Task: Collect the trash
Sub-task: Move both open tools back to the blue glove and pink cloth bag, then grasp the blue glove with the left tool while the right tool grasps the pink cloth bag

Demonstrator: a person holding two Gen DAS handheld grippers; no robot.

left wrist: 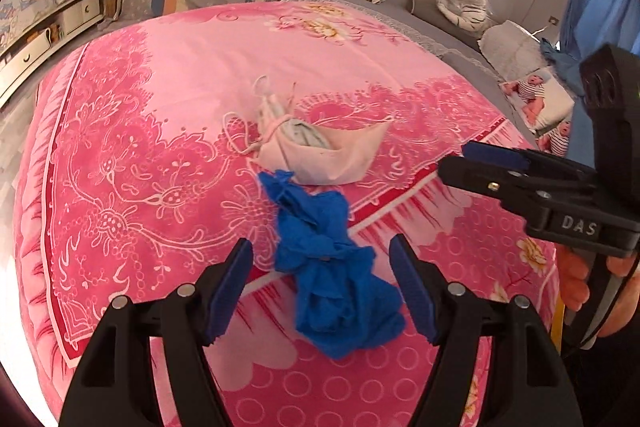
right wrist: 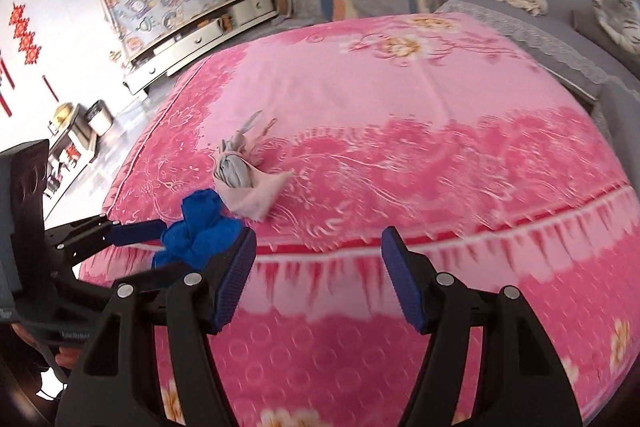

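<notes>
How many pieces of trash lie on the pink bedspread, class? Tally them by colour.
Blue: 1, the crumpled blue glove between the open left gripper's fingers
Pale pink: 1, the crumpled pale mask beyond it
Total: 2

Both wrist views look closely down across the pink bedspread (left wrist: 160, 75).

Home bedroom: bed w/ pink floral quilt (left wrist: 192, 75), dresser (right wrist: 208, 31), pillows (left wrist: 536, 99).
</notes>
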